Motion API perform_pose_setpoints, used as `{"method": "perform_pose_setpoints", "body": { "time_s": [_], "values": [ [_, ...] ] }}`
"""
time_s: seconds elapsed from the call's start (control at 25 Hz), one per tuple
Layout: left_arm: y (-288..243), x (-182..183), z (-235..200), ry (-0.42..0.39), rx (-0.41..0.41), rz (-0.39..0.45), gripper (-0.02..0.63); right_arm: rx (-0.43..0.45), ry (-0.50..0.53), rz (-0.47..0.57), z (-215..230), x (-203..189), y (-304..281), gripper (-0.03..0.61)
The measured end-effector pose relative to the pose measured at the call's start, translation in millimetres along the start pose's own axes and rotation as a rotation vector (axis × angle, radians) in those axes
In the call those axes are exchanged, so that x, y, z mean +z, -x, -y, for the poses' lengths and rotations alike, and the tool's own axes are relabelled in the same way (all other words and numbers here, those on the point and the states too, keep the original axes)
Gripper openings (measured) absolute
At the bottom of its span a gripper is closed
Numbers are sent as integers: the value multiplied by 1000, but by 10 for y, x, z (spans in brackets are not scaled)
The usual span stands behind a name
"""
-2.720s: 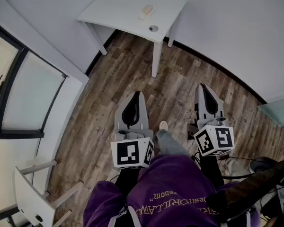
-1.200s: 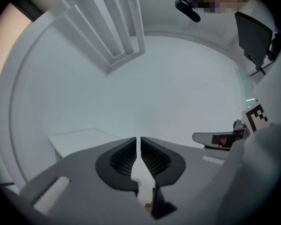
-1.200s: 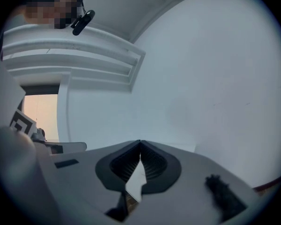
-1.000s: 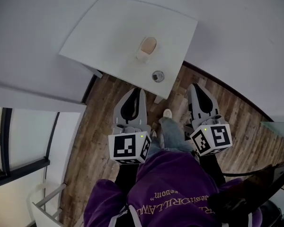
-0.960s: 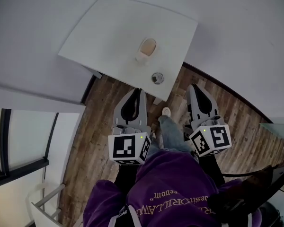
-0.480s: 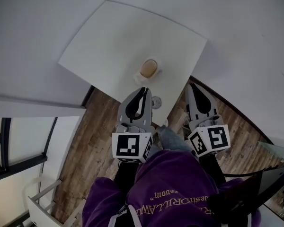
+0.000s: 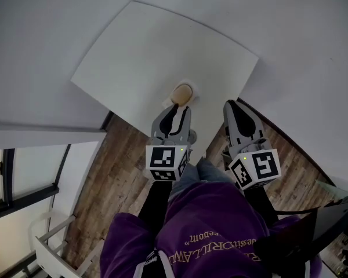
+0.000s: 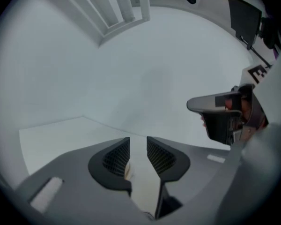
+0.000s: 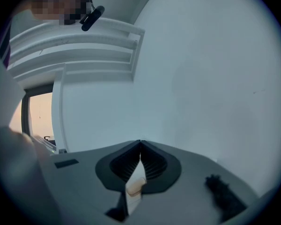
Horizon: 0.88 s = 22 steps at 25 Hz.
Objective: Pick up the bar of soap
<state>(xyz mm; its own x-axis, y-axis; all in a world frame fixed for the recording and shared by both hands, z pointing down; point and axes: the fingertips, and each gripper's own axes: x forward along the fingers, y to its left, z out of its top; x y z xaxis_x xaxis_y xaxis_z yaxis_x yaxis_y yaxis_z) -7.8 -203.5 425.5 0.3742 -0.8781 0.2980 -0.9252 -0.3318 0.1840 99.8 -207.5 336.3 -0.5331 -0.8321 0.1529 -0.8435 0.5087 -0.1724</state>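
head view: the soap (image 7: 182, 92) is seen on the white table (image 7: 133, 57), just ahead of the left gripper (image 7: 173, 106), whose jaws are opening with nothing clamped. the right gripper (image 7: 231, 104) is seen closed. the left jaws should be widened, lowered astride the bar, then squeezed gently.

Table (image 7: 145, 57): set against the wall (image 7: 40, 16), which runs behind it.
Bar of soap (image 7: 182, 92): on the table, close to its near edge, right of middle.
Floor (image 7: 116, 172): before the table.
Window (image 7: 23, 172): far left.
Chair (image 7: 52, 253): nearest, at lower left, below the window.
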Motion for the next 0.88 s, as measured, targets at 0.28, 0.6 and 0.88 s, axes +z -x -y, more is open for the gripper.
{"method": "perform_pose_setpoints", "body": {
  "time_s": [0.28, 0.6, 0.88],
  "values": [
    [-566, -500, -191, -103, -112, -199, 210, -43, 9, 7, 56, 62, -225, 9],
    [-1114, -1215, -424, -344, -178, -472, 276, -88, 14, -9, 127, 6, -318, 9],
    [-1239, -1337, -449, -414, -227, -552, 298, -126, 16, -9, 217, 28, -313, 9]
  ]
}}
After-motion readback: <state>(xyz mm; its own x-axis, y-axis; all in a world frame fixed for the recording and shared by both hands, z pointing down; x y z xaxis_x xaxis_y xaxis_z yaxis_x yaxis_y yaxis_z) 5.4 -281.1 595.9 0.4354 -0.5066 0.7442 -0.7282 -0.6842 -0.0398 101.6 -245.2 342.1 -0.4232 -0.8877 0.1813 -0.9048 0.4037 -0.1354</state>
